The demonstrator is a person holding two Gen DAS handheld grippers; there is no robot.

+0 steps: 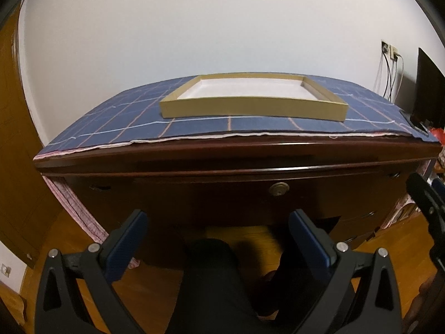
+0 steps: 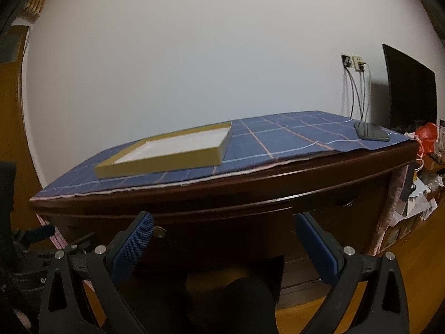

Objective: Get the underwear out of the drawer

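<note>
Two views, and neither shows any underwear: it is presumably inside the shut drawer (image 1: 222, 192), so you are at the very start, with the drawer not yet opened. In the left wrist view your left hand-held gripper (image 1: 218, 226) hangs with its blue pads (image 1: 126, 243) spread wide and nothing between them, aimed at the dark front of the bench (image 1: 222, 153) below its top edge. The drawer front shows a round brass lock (image 1: 279, 188) just right of centre; no handle is plain to see. On top lies a blue checked cloth (image 1: 125, 125) with a shallow tray (image 1: 250, 108) on it, apparently empty. A dark-clad knee (image 1: 211, 272) sits low between the fingers. In the right wrist view your right hand-held gripper (image 2: 225, 239) is likewise spread and empty, facing the bench front further right; a phone (image 2: 371, 131) rests on the cloth near the far right corner. The next move, as I judge it, calls for finding a grip along the drawer front and pulling it straight towards you, keeping your knee clear of its path.
</note>
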